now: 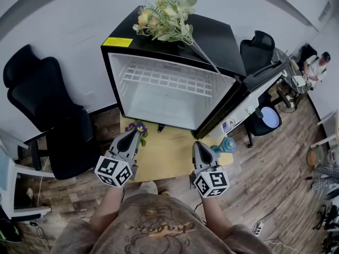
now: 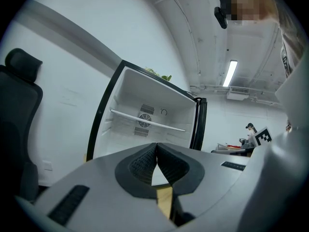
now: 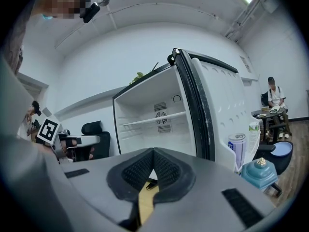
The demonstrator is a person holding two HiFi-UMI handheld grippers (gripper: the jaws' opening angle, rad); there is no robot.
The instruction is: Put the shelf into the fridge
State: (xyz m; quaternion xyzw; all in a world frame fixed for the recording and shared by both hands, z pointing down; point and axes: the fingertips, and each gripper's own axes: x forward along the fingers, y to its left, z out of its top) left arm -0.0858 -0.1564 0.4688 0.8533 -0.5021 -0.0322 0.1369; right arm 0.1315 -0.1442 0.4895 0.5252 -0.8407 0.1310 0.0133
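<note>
Below the head camera, the left gripper (image 1: pixel 134 135) and the right gripper (image 1: pixel 198 144) are hovering side by side over a yellow mat (image 1: pixel 164 152), both pointing at the open fridge (image 1: pixel 159 105). Each gripper's jaws are lying together with nothing between them. The shelf (image 1: pixel 168 80), a white wire rack, is sitting level in the upper part of the fridge. A bunch of flowers (image 1: pixel 167 17) is lying on the fridge top. The door (image 1: pixel 249 97) is standing open to the right. A black chair (image 1: pixel 47 115) is standing left of the fridge, a purple posy (image 1: pixel 139 127) is lying just beside the left gripper's tip, and a teal pot (image 1: pixel 226 144) is sitting just beside the right gripper. A person (image 1: pixel 318 65) is sitting well off at the right edge.

Along the left gripper (image 2: pixel 156 145), the ribbed pads are meeting at their tips and holding nothing. Beyond them the fridge (image 2: pixel 125 95) is gaping open, the shelf (image 2: pixel 147 120) showing as a white bar across its upper part. The chair (image 2: pixel 17 110) is filling the left edge.

Along the right gripper (image 3: pixel 153 150), the jaws are likewise pressing together, empty. The shelf (image 3: pixel 154 119) is spanning the fridge (image 3: pixel 140 105) in front of the rear vent. The door (image 3: pixel 217 110) is carrying a can (image 3: pixel 237 146) in its rack, the pot (image 3: pixel 259 173) is standing below it, and the person (image 3: pixel 274 100) is sitting far right.
</note>
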